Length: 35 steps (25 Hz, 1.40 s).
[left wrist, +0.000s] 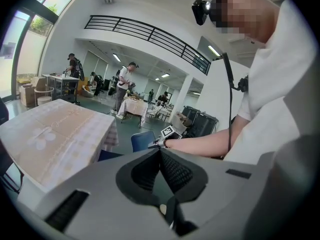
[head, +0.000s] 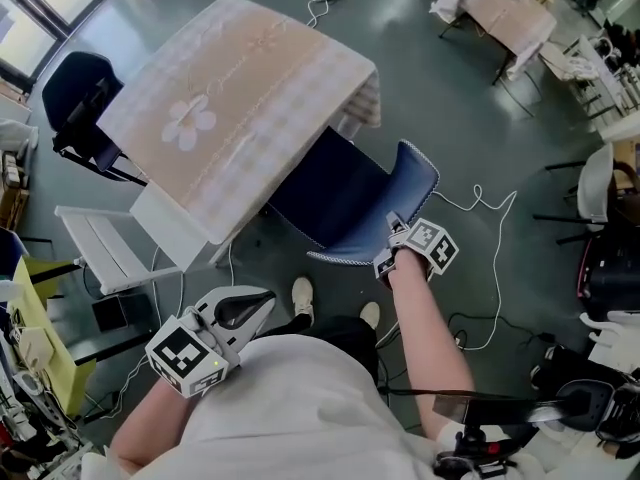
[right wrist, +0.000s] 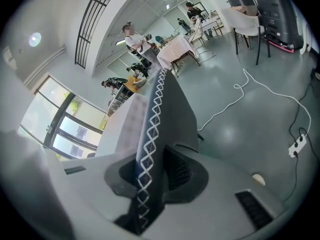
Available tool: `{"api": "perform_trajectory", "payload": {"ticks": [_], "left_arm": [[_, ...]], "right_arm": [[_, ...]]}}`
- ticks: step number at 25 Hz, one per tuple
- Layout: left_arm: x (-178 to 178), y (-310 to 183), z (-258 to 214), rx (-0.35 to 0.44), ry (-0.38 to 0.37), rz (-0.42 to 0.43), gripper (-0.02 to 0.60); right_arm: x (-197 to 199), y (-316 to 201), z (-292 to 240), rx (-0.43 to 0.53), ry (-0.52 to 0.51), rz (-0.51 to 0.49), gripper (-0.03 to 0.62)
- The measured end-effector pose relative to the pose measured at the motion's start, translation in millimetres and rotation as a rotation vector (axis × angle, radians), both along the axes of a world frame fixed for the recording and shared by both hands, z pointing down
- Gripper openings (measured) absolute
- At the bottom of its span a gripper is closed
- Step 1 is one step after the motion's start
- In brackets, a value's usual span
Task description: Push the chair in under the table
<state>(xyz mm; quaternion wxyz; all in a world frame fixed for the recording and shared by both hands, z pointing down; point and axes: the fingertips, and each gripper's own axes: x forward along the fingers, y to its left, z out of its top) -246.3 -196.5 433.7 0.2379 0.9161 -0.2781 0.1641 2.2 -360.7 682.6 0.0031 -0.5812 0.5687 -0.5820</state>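
A blue chair [head: 350, 203] with a white-stitched edge stands at the near side of the table [head: 240, 98], which wears a pale checked cloth with a flower print. The front of its seat lies under the table's overhang. My right gripper [head: 393, 253] is shut on the top edge of the chair's back [right wrist: 155, 114], and the stitched edge runs between its pads [right wrist: 180, 171]. My left gripper [head: 262, 303] hangs close to my body, apart from the chair, shut with nothing in it. The left gripper view shows the table [left wrist: 50, 134] and the chair [left wrist: 142, 140] beyond its tips [left wrist: 160, 151].
A dark chair [head: 80, 98] stands at the table's far left end and a white slatted frame [head: 110, 243] beside its near corner. A white cable [head: 490, 248] loops on the floor right of the chair. Another covered table [head: 500, 8] is at the back right.
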Motion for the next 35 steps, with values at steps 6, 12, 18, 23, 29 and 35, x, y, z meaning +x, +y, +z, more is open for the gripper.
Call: {"api": "perform_trajectory", "payload": {"ticks": [6,12,18,23,29,35], "left_arm": [[-9.8,4.2,-0.3,0.006,0.018,0.014,0.009],[-12.8,8.7,-2.7,0.02,0.031,0.046,0.009],[-0.7,14.2,-2.9,0.037,0.06,0.105,0.009],[30.4,14.6,-2.2,0.05,0.095,0.188,0.009],[80.4,30.3,-7.2,0.073,0.092,0.274,0.009],[129.4,60.4,-10.9,0.082,0.069,0.303,0.011]], "right_arm": [[0.8,2.3,2.4,0.003,0.021,0.0,0.095],[6.6,2.0,1.5,0.026,0.06,-0.026,0.154],[19.5,20.2,-20.7,0.052,0.09,-0.052,0.241],[40.3,57.5,-78.5,0.164,0.211,-0.133,0.239],[42.7,131.6,-127.9,0.284,0.418,-0.391,0.022],[27.0,202.8,-160.3,0.398,0.486,-0.61,0.012]]}}
